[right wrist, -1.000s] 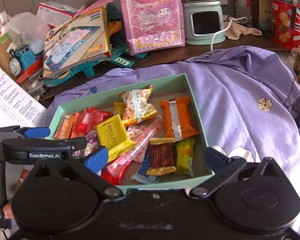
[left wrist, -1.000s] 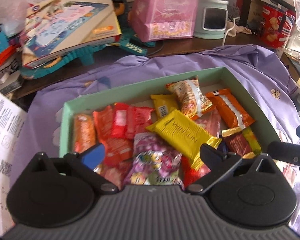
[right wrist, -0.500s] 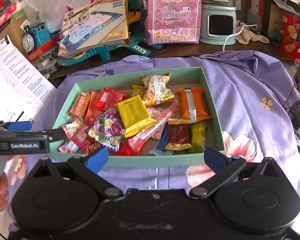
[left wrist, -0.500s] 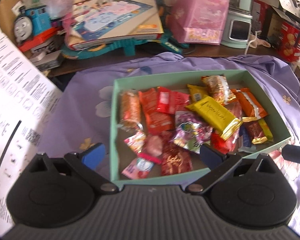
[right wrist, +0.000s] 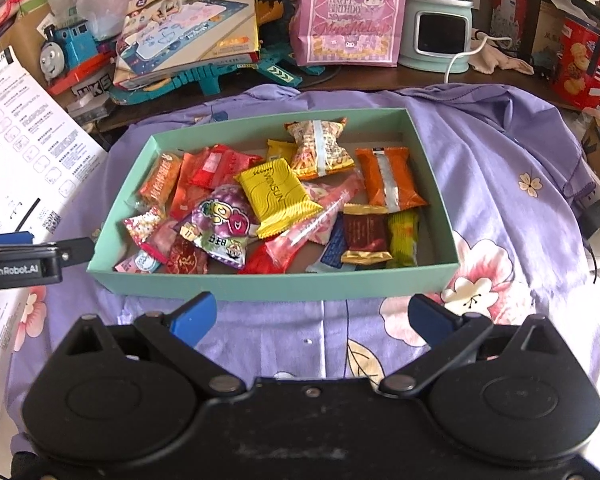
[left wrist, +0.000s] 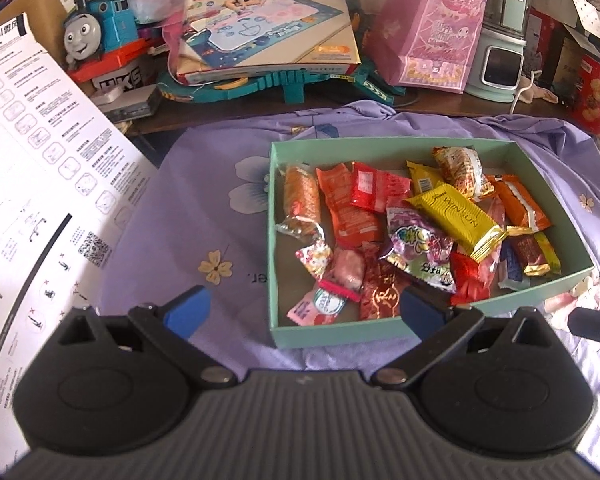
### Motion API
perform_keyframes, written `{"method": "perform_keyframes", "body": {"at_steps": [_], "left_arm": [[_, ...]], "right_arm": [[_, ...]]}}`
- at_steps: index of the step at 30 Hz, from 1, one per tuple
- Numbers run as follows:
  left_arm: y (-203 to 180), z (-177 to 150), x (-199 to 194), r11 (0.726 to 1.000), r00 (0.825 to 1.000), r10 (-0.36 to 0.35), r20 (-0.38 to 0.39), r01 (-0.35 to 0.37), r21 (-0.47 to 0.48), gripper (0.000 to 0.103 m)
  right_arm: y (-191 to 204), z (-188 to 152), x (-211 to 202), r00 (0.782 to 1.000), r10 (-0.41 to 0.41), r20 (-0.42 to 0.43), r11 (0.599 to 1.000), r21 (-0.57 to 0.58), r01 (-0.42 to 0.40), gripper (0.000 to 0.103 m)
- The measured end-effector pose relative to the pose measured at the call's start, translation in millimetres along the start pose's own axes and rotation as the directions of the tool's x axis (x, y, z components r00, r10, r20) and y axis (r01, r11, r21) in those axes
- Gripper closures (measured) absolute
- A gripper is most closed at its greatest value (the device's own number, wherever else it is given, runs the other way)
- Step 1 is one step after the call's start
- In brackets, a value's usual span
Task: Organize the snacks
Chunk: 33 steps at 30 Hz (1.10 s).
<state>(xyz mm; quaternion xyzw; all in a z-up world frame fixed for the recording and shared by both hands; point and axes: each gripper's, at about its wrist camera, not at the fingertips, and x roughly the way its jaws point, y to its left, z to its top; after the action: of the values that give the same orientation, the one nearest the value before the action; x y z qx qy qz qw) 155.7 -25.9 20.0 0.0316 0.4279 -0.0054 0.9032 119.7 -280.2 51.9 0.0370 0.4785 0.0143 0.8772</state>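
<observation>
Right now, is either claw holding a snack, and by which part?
Nothing is held. The left claw and right claw are both open and empty, short of the snack box.

1. The left gripper was matte black plastic with a ribbed grey centre panel, two round housings, and silver pivot screws.
2. Its fingertips carried bright blue pads.
3. The right gripper looked alike, with a smooth, scuffed black centre.
4. Seen from the right wrist camera, the left gripper bore white "GenRobot.AI" lettering.
</observation>
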Motion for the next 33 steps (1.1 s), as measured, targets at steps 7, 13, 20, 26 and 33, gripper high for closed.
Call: {"method": "perform_keyframes", "body": {"at_steps": [7,13,20,26,33], "left_arm": [[2.0,-8.3,0.3,1.000,1.000,0.012,-0.013,-0.012,0.001,0.000],[3.1,-13.3,3.9,1.000,0.999,0.023,-0.027,-0.023,0.009,0.000],[3.1,-16.8,5.4,0.999,0.999,0.034,-0.032,-0.033,0.016,0.000],[3.2,-17.6,5.9,0.999,0.999,0.036,-0.033,-0.035,0.022,0.000],[4.8,-19.1,7.9,0.999,0.999,0.035,-0.036,-0.034,0.023,0.000]], "right_arm": [[-1.1,-7.2,3.8,0.999,-0.012,-0.030,1.000,0.011,0.012,0.000],[-2.8,-10.5,5.7,0.999,-0.016,-0.045,0.999,0.028,0.017,0.000],[-2.1,-12.0,9.1,0.998,-0.030,-0.059,0.999,0.031,0.032,0.000],[-1.1,-10.2,10.9,0.998,-0.035,-0.060,0.999,0.026,0.037,0.000],[-0.5,-8.6,12.4,0.997,-0.043,-0.059,0.999,0.022,0.045,0.000]]}}
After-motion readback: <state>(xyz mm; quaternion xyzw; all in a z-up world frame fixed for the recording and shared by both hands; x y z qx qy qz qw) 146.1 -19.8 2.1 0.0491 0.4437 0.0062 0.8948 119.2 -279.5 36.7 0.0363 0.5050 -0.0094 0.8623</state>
